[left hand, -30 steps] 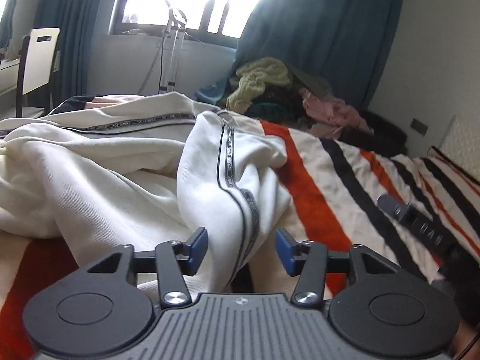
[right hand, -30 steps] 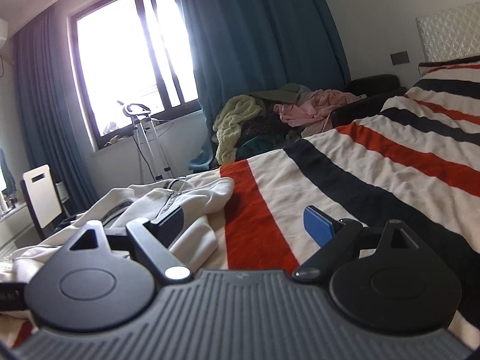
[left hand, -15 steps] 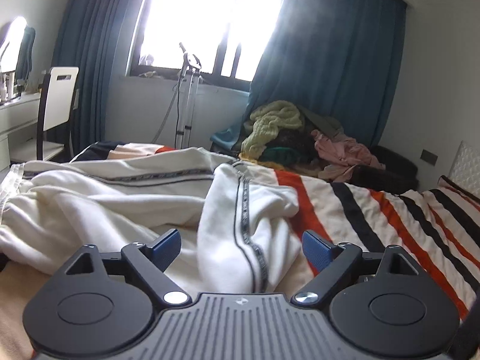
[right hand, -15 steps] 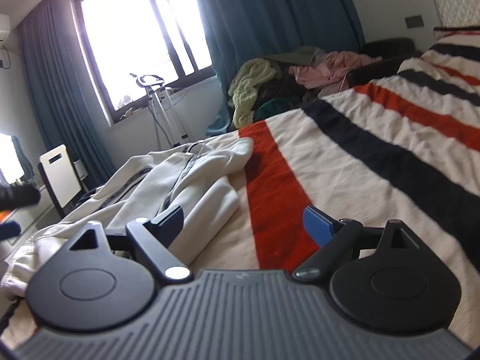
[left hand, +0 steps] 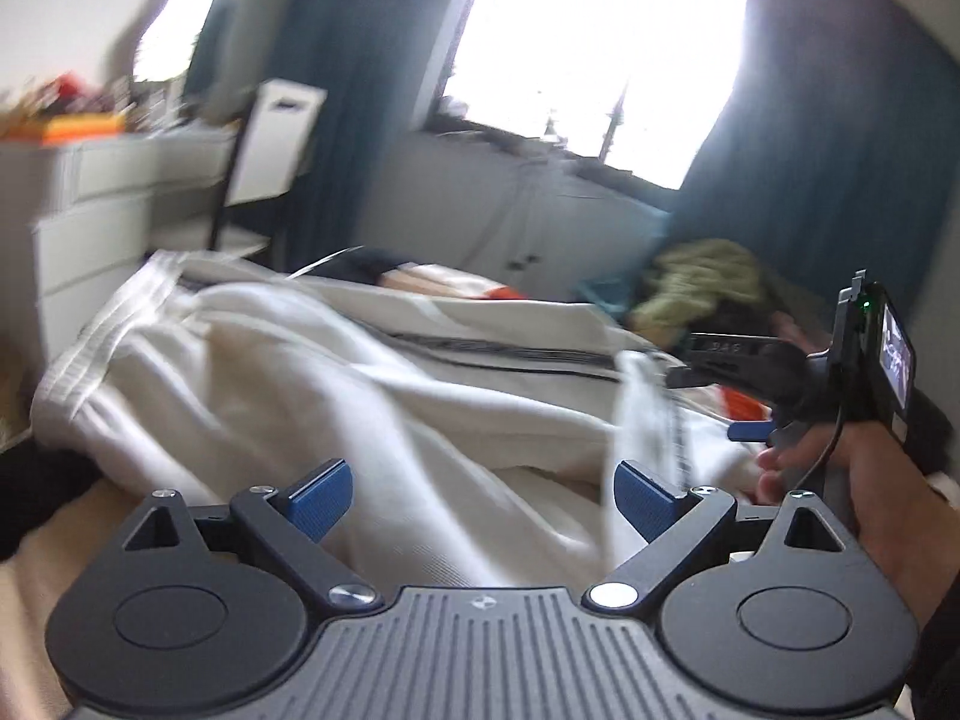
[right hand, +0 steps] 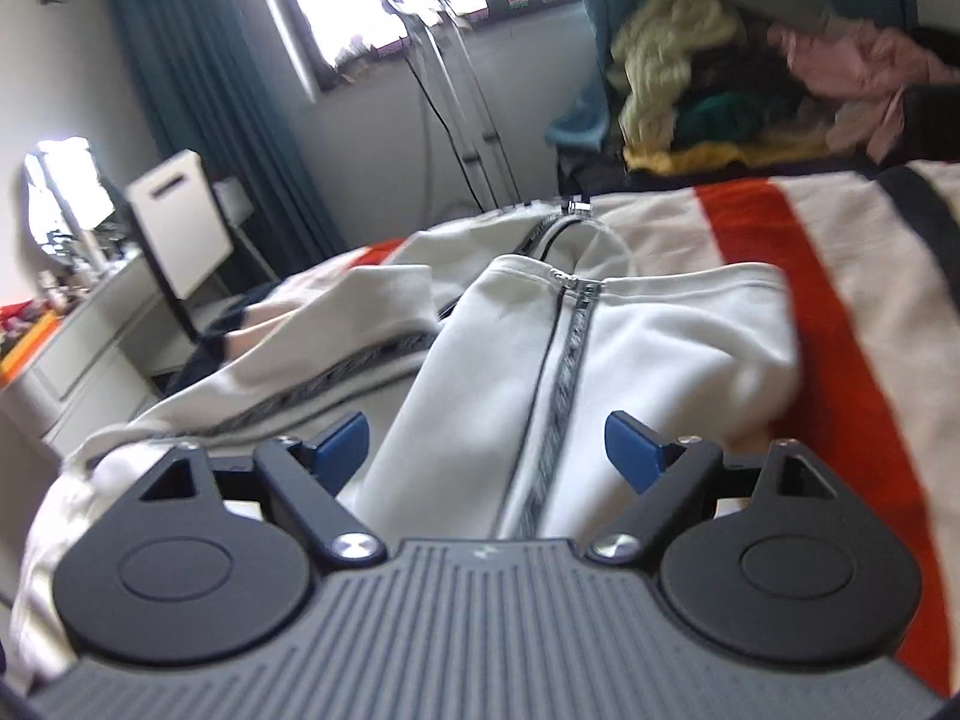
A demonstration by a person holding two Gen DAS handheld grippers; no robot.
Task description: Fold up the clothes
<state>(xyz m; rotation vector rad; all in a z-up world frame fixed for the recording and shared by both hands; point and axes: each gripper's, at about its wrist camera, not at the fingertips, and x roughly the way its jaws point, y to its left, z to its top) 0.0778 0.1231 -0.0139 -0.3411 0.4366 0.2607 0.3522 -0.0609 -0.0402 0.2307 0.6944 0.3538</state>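
Observation:
A cream-white garment with a dark patterned side stripe [left hand: 336, 384] lies rumpled on the striped bed. In the right wrist view the same garment [right hand: 648, 348] shows a folded leg with the stripe running toward me. My left gripper [left hand: 483, 495] is open and empty, just above the garment's near folds. My right gripper [right hand: 486, 447] is open and empty, hovering over the striped leg. The right gripper and the hand that holds it also show in the left wrist view [left hand: 780, 396], at the garment's right end.
The bedspread [right hand: 840, 276] has red, black and cream stripes. A pile of other clothes [right hand: 720, 78] sits beyond the bed by the blue curtain. A white chair [right hand: 180, 222] and a white dresser [left hand: 108, 204] stand to the left. A metal stand [right hand: 456, 96] stands under the window.
Both grippers have swung left over the garment. The left gripper opened wide from a narrower gap a second ago. The right gripper now faces the striped leg instead of bare bedspread.

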